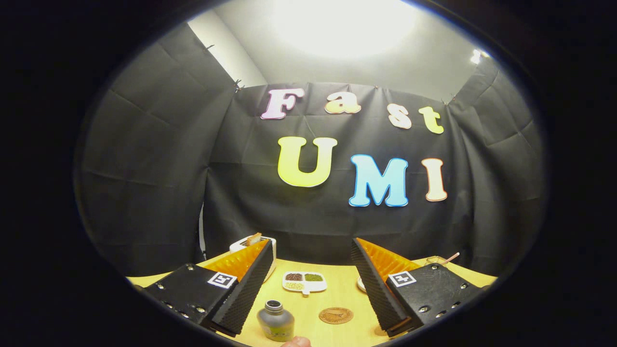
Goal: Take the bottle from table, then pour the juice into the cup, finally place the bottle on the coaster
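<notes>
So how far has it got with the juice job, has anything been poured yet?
Nothing looks done yet. The bottle stands upright on the table, uncapped, between the fingers of the open gripper but not touched by them. In hand: lining up to grasp it. Left: grasping it, pouring, then setting it on the round coaster, which lies bare beside it. I can't pick out the cup with confidence.

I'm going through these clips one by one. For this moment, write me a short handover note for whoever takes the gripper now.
Gripper: fingers wide open, holding nothing, raised over the table.
Bottle: upright on the table, cap off, between the fingers and closer to the left one, not yet grasped.
Coaster: flat on the table just right of the bottle, bare.
Cup: I can't pick one out for sure; a white rim peeks out beside the right finger.
Done: nothing yet.
Left: grasp the bottle, pour, set it on the coaster.
</notes>
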`<state>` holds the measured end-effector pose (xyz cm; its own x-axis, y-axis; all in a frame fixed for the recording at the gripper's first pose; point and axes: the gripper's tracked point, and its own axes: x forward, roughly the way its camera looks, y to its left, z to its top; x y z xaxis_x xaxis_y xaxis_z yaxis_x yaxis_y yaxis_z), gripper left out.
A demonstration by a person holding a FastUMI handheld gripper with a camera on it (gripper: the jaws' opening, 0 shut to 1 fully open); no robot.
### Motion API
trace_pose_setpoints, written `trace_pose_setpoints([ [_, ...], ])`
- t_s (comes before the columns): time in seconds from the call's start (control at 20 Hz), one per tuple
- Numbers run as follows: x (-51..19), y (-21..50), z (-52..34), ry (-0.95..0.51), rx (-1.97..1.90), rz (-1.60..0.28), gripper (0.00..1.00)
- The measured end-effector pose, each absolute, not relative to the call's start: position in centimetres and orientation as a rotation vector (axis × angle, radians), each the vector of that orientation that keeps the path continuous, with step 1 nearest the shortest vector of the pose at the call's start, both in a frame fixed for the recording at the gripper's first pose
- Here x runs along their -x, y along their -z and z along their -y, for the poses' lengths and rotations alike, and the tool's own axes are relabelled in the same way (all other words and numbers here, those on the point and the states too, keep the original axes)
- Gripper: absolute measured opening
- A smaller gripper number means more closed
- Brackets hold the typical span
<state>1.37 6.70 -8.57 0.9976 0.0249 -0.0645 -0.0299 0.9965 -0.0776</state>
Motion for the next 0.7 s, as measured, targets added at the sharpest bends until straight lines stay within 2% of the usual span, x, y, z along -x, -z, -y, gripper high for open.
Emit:
trace_pose_setpoints([
  [0.7,-0.7,18.9,-9.5,-0.031,0.042,-0.223,0.99],
])
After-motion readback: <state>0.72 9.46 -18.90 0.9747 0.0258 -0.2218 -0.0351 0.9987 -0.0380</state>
